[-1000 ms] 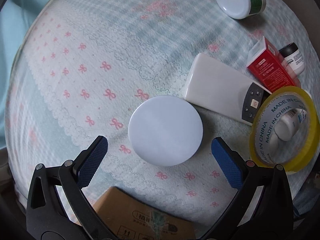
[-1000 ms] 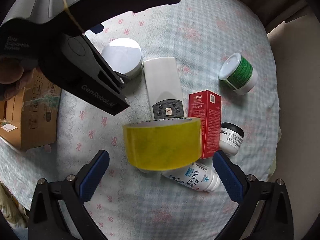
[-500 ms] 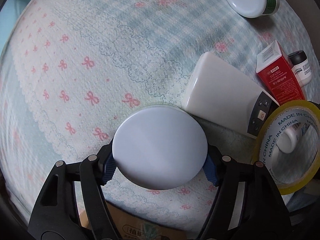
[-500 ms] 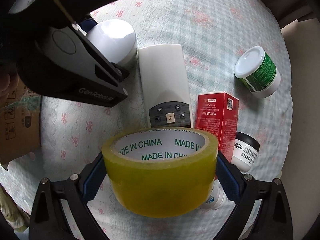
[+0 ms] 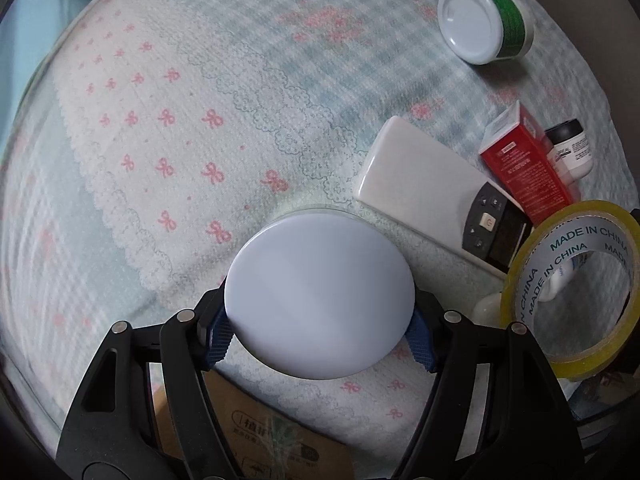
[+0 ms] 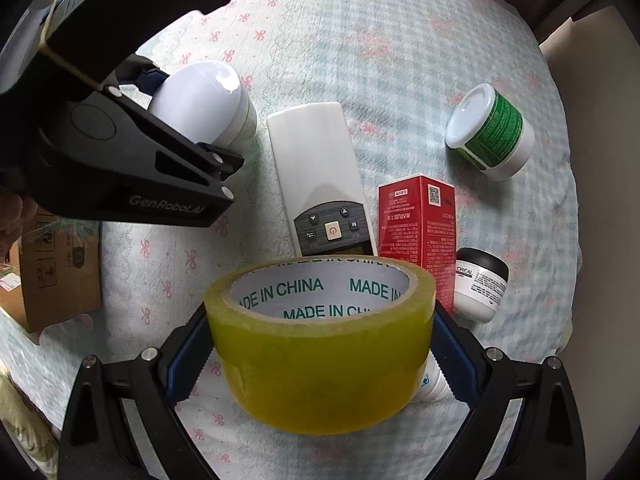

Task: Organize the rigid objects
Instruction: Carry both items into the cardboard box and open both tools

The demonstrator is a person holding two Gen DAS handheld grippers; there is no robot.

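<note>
A home, likely a bedroom or living room. A soft padded surface is covered by a cloth point(image 5: 168, 128) of pale checks, pink bows and printed lace. On it lie household things: a remote point(image 6: 320, 184), a cream jar point(image 6: 490, 132), a small cosmetic pot point(image 6: 480, 284), a red box point(image 6: 418, 232) and tape point(image 6: 320, 344). A cardboard box point(image 6: 56, 264) sits beside it.

surface: bow-print cloth point(image 5: 168, 128) | side: cardboard box point(image 6: 60, 272) | light: soft

The bow-print cloth point(image 5: 168, 128) bears a remote point(image 5: 432, 184), red box point(image 5: 524, 160) and green-labelled jar point(image 5: 486, 24).
</note>
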